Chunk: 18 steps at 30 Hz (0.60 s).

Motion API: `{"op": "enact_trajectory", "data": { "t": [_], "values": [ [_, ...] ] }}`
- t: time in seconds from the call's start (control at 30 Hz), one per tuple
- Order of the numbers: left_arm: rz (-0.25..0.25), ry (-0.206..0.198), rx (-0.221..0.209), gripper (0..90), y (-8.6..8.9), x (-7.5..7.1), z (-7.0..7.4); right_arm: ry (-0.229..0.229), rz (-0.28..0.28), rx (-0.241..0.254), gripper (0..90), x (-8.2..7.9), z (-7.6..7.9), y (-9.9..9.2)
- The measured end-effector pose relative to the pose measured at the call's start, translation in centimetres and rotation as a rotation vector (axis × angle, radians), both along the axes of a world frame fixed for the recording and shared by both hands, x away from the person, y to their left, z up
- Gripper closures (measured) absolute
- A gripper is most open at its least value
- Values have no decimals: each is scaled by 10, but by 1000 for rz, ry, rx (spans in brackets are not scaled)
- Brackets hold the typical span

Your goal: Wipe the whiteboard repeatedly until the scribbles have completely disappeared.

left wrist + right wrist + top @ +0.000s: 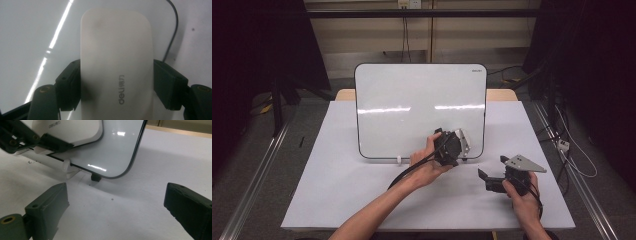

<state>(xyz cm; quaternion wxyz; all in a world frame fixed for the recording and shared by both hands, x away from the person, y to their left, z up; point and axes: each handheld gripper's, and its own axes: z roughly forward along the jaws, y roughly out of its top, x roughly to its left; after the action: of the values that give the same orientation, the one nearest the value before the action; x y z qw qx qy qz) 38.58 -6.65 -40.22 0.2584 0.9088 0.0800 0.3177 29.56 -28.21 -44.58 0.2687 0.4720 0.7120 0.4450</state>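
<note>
My left gripper [116,85] pinches the eraser [116,57] flat against the whiteboard's [402,95] 5 o'clock corner, probably to wipe; right gripper [116,207] spread, idle.

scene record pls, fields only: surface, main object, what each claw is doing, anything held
surface: white table
main object: whiteboard, standing tilted on the table, surface blank
left claw: shut on a white eraser, pressed at the whiteboard's lower right area
eraser marking: "deli" logo
right claw: open, holding nothing, low over the table to the right of the whiteboard
whiteboard feet: small white clip at the lower edge
hands: one on each claw
</note>
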Motion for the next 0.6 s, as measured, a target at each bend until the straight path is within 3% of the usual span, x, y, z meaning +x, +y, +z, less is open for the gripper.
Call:
{"op": "enact_trajectory", "data": {
  "t": [0.1, 0.3, 0.6],
  "values": [
    [15, 23, -41, 300, 12, 3, 0, 4, -1, -1, 56, 0, 0, 0],
    [50, 34, -48, 300, 42, 8, 4, 5, -4, -1, 56, 0, 0, 0],
    [125, 59, -127, 300, 86, 16, 9, 7, -7, -3, 56, 1, 0, 3]
  ]
}}
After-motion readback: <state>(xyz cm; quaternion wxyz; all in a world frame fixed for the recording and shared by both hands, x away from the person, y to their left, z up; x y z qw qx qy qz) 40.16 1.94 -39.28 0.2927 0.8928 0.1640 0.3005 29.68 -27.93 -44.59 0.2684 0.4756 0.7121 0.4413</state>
